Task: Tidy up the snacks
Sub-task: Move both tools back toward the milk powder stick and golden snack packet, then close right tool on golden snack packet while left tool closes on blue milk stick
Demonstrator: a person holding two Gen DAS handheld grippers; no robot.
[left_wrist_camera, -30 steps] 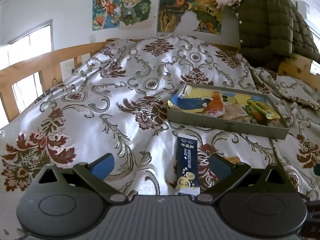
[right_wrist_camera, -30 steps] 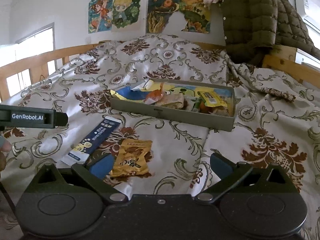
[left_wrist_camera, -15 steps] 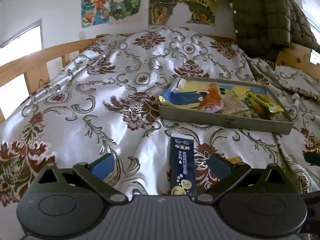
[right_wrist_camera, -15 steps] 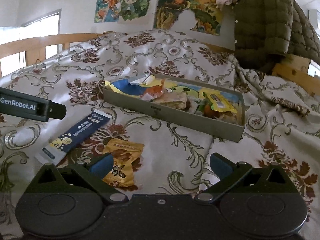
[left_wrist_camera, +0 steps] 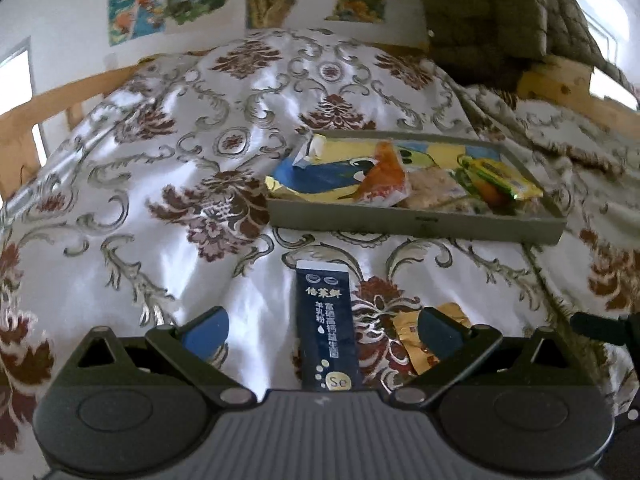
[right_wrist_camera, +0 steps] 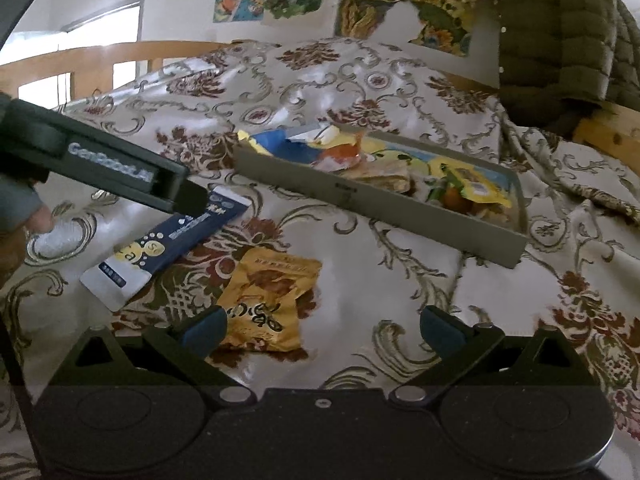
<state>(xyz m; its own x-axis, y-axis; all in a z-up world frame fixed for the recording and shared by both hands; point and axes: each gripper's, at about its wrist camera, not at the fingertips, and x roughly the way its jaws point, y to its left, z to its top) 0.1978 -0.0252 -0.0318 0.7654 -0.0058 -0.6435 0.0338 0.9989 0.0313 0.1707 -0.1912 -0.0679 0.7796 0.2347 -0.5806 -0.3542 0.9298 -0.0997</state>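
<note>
Both claws have come lower and closer since a second ago: your left claw [left_wrist_camera: 322, 326] stands wide open and empty, straddling the dark blue sachet [left_wrist_camera: 329, 326], and your right claw [right_wrist_camera: 320, 326] is equally open and empty over the yellow snack packet [right_wrist_camera: 267, 300]. Sachet and packet lie flat on the bed cover [left_wrist_camera: 160, 184], just short of the grey tray [left_wrist_camera: 416, 226] holding mixed snacks.
</note>
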